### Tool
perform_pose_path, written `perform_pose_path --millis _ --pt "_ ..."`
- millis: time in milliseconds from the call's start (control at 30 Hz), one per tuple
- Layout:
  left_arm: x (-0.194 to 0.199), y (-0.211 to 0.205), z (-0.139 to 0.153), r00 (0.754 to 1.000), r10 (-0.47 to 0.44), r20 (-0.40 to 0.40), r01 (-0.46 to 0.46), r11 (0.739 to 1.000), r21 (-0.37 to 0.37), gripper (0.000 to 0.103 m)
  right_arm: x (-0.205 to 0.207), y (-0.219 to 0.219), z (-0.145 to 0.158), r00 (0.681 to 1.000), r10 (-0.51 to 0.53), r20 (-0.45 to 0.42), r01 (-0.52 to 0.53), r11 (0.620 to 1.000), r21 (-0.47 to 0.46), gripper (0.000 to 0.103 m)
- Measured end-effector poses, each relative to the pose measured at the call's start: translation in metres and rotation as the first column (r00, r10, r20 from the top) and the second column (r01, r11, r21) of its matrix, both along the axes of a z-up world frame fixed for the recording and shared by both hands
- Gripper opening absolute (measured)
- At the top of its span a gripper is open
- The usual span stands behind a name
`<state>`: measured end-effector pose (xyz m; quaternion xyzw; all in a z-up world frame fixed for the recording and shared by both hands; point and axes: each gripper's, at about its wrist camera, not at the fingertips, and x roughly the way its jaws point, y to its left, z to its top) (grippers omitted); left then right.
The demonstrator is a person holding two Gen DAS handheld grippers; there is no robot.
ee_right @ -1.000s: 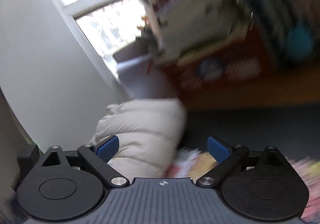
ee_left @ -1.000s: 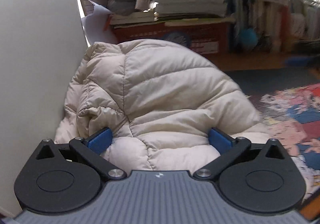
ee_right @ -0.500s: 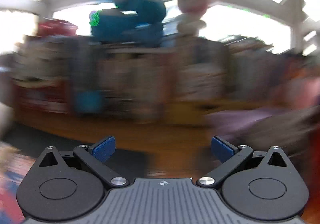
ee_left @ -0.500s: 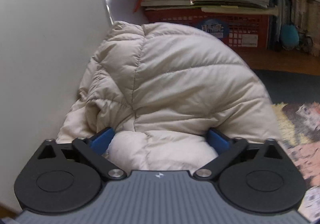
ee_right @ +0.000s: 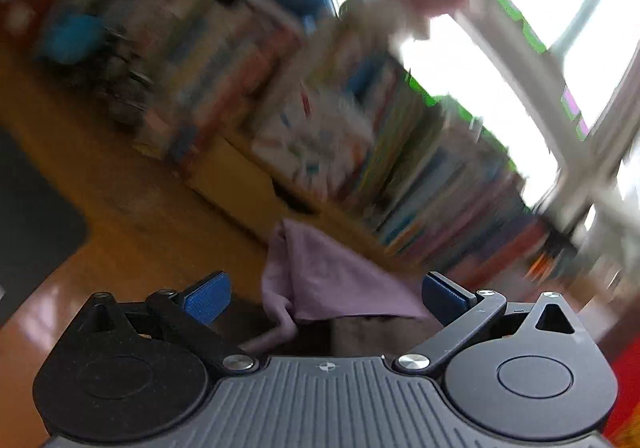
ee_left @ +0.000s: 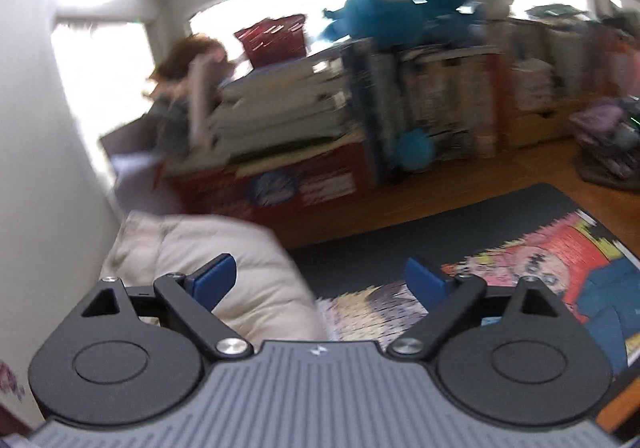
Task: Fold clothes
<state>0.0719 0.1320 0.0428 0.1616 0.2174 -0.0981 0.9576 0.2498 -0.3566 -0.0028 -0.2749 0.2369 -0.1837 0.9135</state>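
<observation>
The cream puffer jacket [ee_left: 192,244] lies bunched on the floor against the white wall, low on the left of the left wrist view. My left gripper [ee_left: 320,276] is open above and behind it, with nothing between its pads. In the right wrist view, which is tilted and blurred, a purple cloth [ee_right: 320,260] lies on a dark heap just ahead of my right gripper [ee_right: 326,294]. That gripper is open; the cloth shows between its fingers and the pads do not touch it. A pile of purple and grey clothes [ee_left: 608,140] sits on the wooden floor at the far right.
A colourful printed rug [ee_left: 540,260] on a dark mat covers the floor to the right of the jacket. Behind stand a red crate [ee_left: 312,180] under stacked books, blue plush toys [ee_left: 400,8] and low shelves of books [ee_right: 360,152] below the windows.
My left gripper has lifted back off the jacket and swung right, so the jacket has dropped to the lower left. The right gripper has swept from the jacket past the shelves to the purple cloth, rolling.
</observation>
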Motion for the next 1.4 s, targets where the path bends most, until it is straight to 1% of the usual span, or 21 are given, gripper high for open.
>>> perform_pose_path --millis 67,100,133,167,200,267,367,467,567,667,733,800,900,1033,1133,1167,1200,1233,1267,1333,1400 --pt "-0.005 -0.015 0.001 0.999 -0.042 0.002 0.042 0.999 0.007 0.094 0.035 -0.012 -0.004 0.997 -0.057 -0.049 0.058 0.998 0.021 0.103" --pt "-0.005 -0.019 0.0 0.998 -0.06 -0.008 0.06 0.998 0.0 0.096 0.049 -0.017 -0.008 0.994 -0.07 -0.085 0.072 0.997 0.018 0.091" --pt "-0.004 -0.024 -0.002 0.997 -0.069 -0.02 0.069 0.998 -0.006 0.097 0.055 -0.025 -0.009 0.991 -0.099 -0.087 0.103 0.994 0.045 0.073" --pt "-0.001 -0.028 -0.004 0.997 -0.074 -0.037 0.074 0.997 -0.011 0.097 0.058 -0.032 -0.007 0.988 -0.137 -0.073 0.143 0.986 0.088 0.019" --pt "0.005 -0.032 -0.008 0.995 -0.08 -0.06 0.079 0.997 -0.015 0.097 0.061 -0.04 -0.005 0.983 -0.175 -0.06 0.182 0.974 0.131 0.011" --pt "0.015 -0.041 -0.017 0.991 -0.091 -0.098 0.089 0.996 -0.024 0.097 0.052 -0.063 0.015 0.979 -0.204 -0.014 0.196 0.916 0.349 0.01" --pt "0.026 -0.054 -0.027 0.984 -0.125 -0.124 0.12 0.992 -0.05 0.097 0.039 -0.082 0.063 0.976 -0.2 0.092 0.133 0.868 0.478 0.01" --pt "0.035 -0.065 -0.034 0.978 -0.166 -0.127 0.156 0.984 -0.082 0.097 0.013 -0.087 0.137 0.949 -0.159 0.272 -0.012 0.844 0.536 0.01" --pt "0.045 -0.072 -0.038 0.974 -0.182 -0.137 0.168 0.98 -0.108 0.097 -0.026 -0.064 0.219 0.872 -0.027 0.489 -0.263 0.817 0.513 0.007" --pt "0.05 -0.076 -0.043 0.97 -0.187 -0.158 0.167 0.977 -0.133 0.097 -0.069 -0.022 0.271 0.802 0.141 0.58 -0.467 0.753 0.464 0.007" --pt "0.05 -0.075 -0.046 0.967 -0.189 -0.17 0.164 0.975 -0.15 0.097 -0.102 0.006 0.281 0.721 0.265 0.64 -0.596 0.709 0.377 0.007" --pt "0.049 -0.074 -0.049 0.965 -0.181 -0.189 0.151 0.975 -0.162 0.097 -0.127 0.03 0.278 0.673 0.355 0.649 -0.652 0.699 0.294 0.007" --pt "0.044 -0.072 -0.051 0.965 -0.168 -0.203 0.133 0.975 -0.175 0.097 -0.143 0.036 0.261 0.653 0.414 0.635 -0.735 0.549 0.398 0.007" --pt "0.034 -0.064 -0.051 0.964 -0.165 -0.209 0.121 0.971 -0.209 0.099 -0.143 0.045 0.209 0.666 0.505 0.548 -0.742 0.378 0.553 0.008" --pt "0.027 -0.066 -0.056 0.955 -0.182 -0.234 0.129 0.966 -0.226 0.099 -0.153 0.064 0.154 0.69 0.597 0.41 -0.701 0.408 0.585 0.014" --pt "0.025 -0.068 -0.058 0.951 -0.194 -0.243 0.138 0.964 -0.228 0.099 -0.159 0.072 0.135 0.7 0.617 0.358 -0.684 0.438 0.583 0.03" --pt "0.023 -0.073 -0.06 0.946 -0.206 -0.25 0.149 0.962 -0.227 0.099 -0.166 0.08 0.116 0.713 0.63 0.308 -0.667 0.474 0.575 0.057" --pt "0.022 -0.079 -0.062 0.941 -0.219 -0.257 0.162 0.961 -0.225 0.099 -0.174 0.085 0.098 0.725 0.634 0.269 -0.653 0.51 0.56 0.068" --pt "0.021 -0.087 -0.065 0.936 -0.236 -0.263 0.181 0.96 -0.216 0.099 -0.181 0.09 0.08 0.737 0.633 0.237 -0.642 0.545 0.54 0.078" --pt "0.02 -0.108 -0.068 0.926 -0.27 -0.262 0.226 0.956 -0.185 0.1 -0.195 0.094 0.054 0.755 0.626 0.197 -0.625 0.595 0.505 0.082" --pt "0.018 -0.132 -0.072 0.918 -0.302 -0.256 0.273 0.951 -0.141 0.1 -0.207 0.092 0.04 0.775 0.611 0.165 -0.603 0.633 0.486 0.101"
